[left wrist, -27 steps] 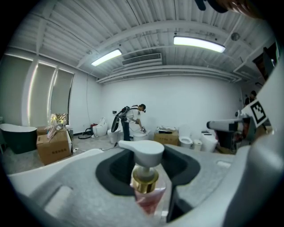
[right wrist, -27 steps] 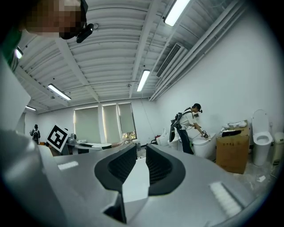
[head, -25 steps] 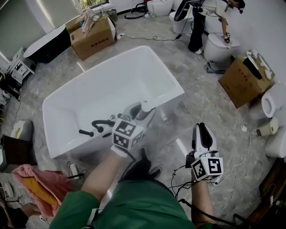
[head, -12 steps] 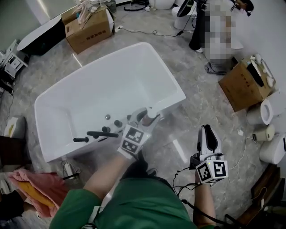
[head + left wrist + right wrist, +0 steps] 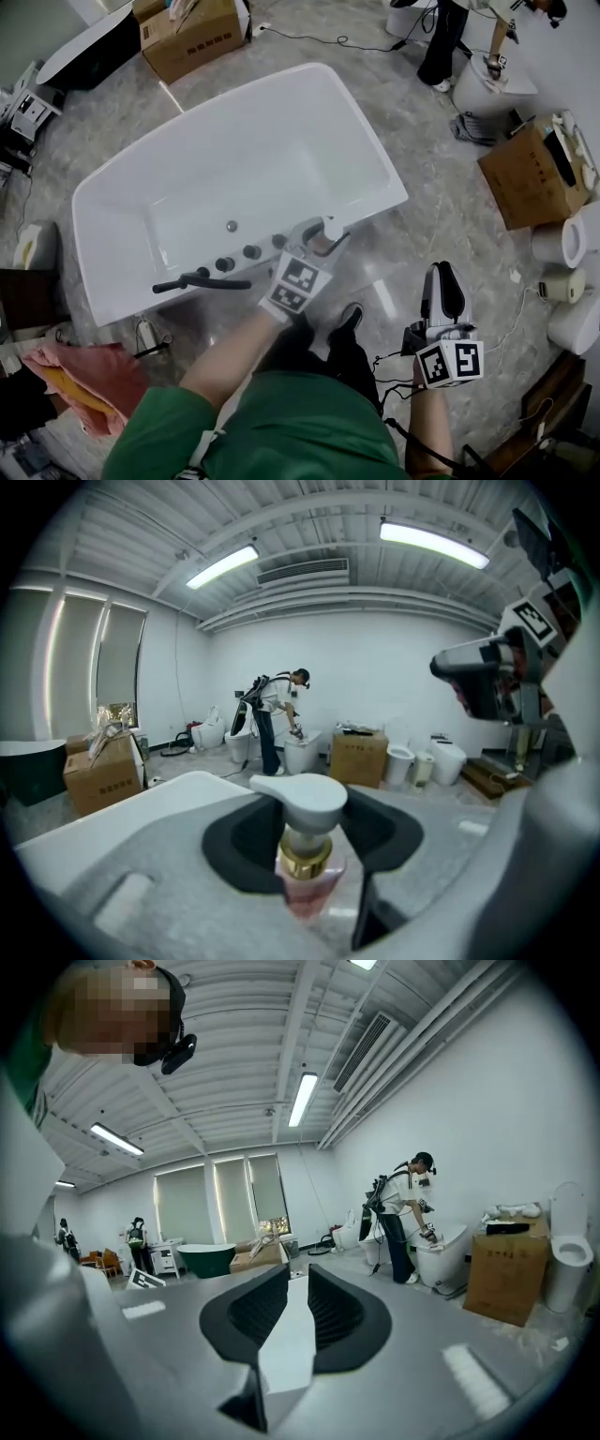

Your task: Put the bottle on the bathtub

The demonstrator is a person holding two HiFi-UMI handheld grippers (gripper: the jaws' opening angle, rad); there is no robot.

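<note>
One large white bathtub (image 5: 244, 159) fills the middle of the head view, on a grey stone floor (image 5: 431, 187). Two brown cardboard boxes stand well apart from it, one (image 5: 536, 178) at the right and one (image 5: 192, 33) at the top. The left gripper (image 5: 317, 236) is at the near rim of the bathtub. The right gripper (image 5: 442, 292) is low over the floor, apart from the bathtub; its jaws are nearly together with only a thin slit, and nothing is between them. The left jaws are closed on the bottle (image 5: 305, 860), upright, pink, with a gold collar and a white pump head. Whether it touches the rim cannot be told. Small dark tap knobs (image 5: 251, 251) sit on the rim just left of it.
</note>
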